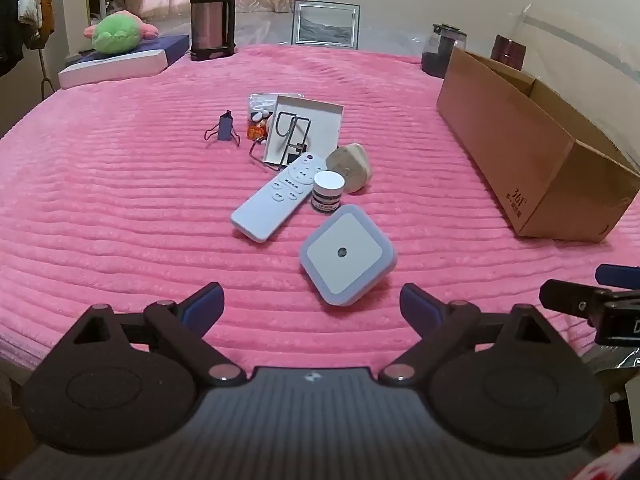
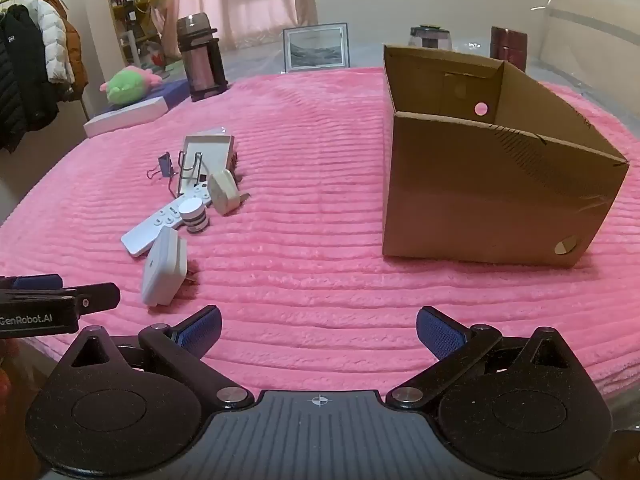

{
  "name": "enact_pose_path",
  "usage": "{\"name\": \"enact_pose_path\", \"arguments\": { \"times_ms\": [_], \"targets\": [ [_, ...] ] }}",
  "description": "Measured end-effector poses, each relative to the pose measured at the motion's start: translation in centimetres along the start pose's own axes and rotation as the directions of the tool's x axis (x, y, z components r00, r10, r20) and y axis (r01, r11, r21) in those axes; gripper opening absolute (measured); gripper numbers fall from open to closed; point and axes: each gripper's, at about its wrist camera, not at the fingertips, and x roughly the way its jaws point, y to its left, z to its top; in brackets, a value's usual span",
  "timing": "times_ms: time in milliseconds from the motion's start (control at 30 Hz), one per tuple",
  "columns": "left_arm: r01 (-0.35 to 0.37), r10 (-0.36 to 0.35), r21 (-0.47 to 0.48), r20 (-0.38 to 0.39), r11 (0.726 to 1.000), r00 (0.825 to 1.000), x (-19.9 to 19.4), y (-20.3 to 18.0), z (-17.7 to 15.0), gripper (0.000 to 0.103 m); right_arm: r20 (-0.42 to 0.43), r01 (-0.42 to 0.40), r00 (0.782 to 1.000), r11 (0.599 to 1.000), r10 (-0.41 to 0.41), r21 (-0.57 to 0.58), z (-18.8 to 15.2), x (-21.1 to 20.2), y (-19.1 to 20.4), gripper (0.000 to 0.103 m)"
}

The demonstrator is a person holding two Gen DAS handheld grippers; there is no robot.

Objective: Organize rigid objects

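Small objects lie clustered on a pink ribbed blanket (image 1: 100, 208): a white square plug-in night light (image 1: 347, 256) (image 2: 164, 266), a white remote (image 1: 276, 198) (image 2: 160, 226), a small white-lidded jar (image 1: 328, 191) (image 2: 193, 215), a beige rounded block (image 1: 351, 167) (image 2: 222, 192), a white tray with a wire rack (image 1: 302, 130) (image 2: 206, 156), and a binder clip (image 1: 225, 129) (image 2: 163, 167). My left gripper (image 1: 312, 306) is open just short of the night light, nothing between its fingers. My right gripper (image 2: 318, 330) is open over bare blanket, short of an open cardboard box (image 2: 480, 184) (image 1: 532, 148).
At the far edge stand a dark thermos (image 1: 210, 14), a framed picture (image 1: 325, 24), a dark jar (image 1: 444, 48) and a maroon container (image 1: 508, 50). A green plush (image 1: 116, 32) lies on a flat box at far left. Coats (image 2: 36, 60) hang at the left.
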Motion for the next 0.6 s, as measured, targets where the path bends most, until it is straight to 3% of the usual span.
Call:
{"name": "enact_pose_path", "arguments": {
  "times_ms": [167,600],
  "targets": [
    [0.030,-0.030,-0.013,-0.017,0.999,0.999,-0.04,0.18,0.37,0.091,0.001,0.005,1.000,1.000,-0.005,0.001,0.04,-0.10,-0.14,0.101],
    [0.027,-0.027,-0.003,0.003,1.000,1.000,-0.26,-0.53,0.07,0.090,0.006,0.010,1.000,1.000,-0.010,0.005,0.10,-0.36,-0.36,0.101]
  ]
}}
